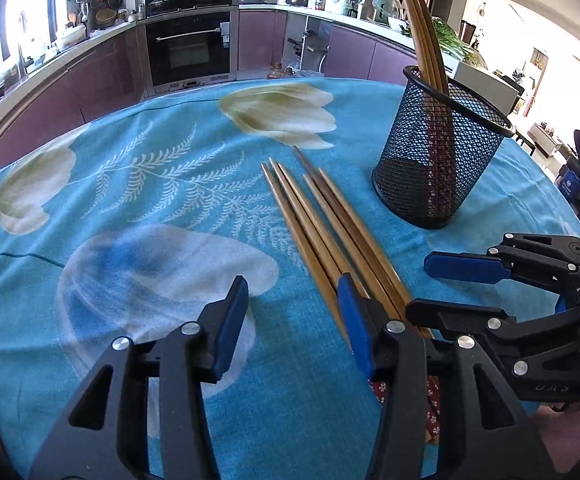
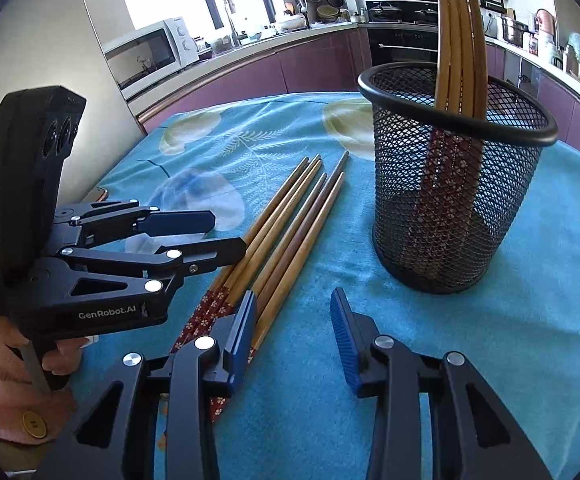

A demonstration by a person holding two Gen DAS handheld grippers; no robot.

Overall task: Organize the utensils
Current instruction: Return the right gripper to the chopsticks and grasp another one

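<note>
Kitchen table [image 1: 138,216] under a blue flowered cloth, chopsticks lying loose beside a mesh holder.

Nearest, at 6 o'clock, the left hand-held gripper [image 1: 291,312] hangs partly open with nothing between its pads, its right finger [image 1: 353,316] over the handle ends of the loose chopsticks [image 1: 329,232]. At 3 o'clock the right hand-held gripper [image 1: 429,284] sits low by the same bundle, jaws narrowly apart and empty. Farther, at 1 o'clock, the black mesh holder [image 1: 441,168] stands upright with several chopsticks [image 1: 425,36] leaning inside. Beyond, purple cabinets [image 1: 102,76] and an oven [image 1: 190,48].
</note>
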